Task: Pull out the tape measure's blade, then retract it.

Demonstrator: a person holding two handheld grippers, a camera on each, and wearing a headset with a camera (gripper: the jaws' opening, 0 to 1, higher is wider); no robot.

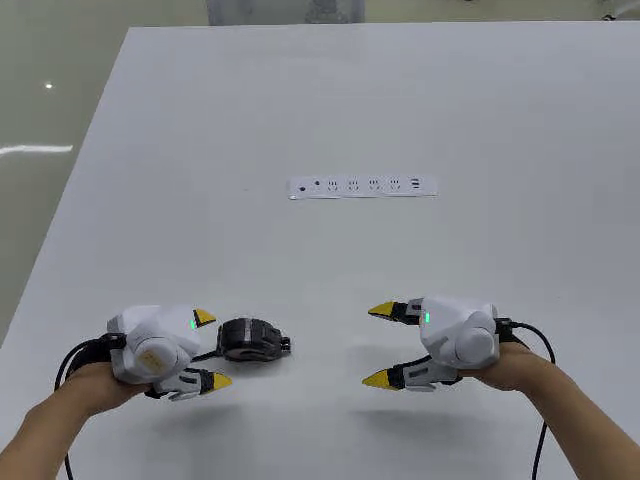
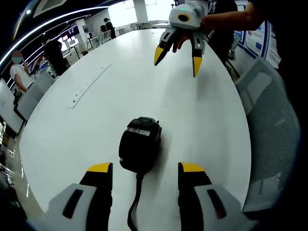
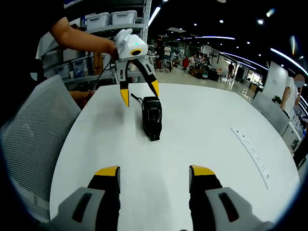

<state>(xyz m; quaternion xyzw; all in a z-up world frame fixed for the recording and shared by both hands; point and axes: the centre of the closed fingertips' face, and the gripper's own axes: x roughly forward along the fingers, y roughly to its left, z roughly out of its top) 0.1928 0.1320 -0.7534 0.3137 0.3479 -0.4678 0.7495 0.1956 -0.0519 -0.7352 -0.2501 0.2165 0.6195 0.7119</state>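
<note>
1. My left gripper [image 1: 212, 349] is spread wide and holds nothing. My right gripper [image 1: 378, 345] is equally wide and empty.
2. The tape measure [image 1: 252, 339] lies on the white table [image 1: 300, 120], blade fully in, just ahead of my left jaws and in line with the gap between them, touching neither.
3. Its long axis runs from one gripper toward the other, with the strap [image 2: 136, 202] trailing back to my left.
4. My left is much nearer. I judge it should clamp the case while my right crosses the gap for the blade tip.
</note>
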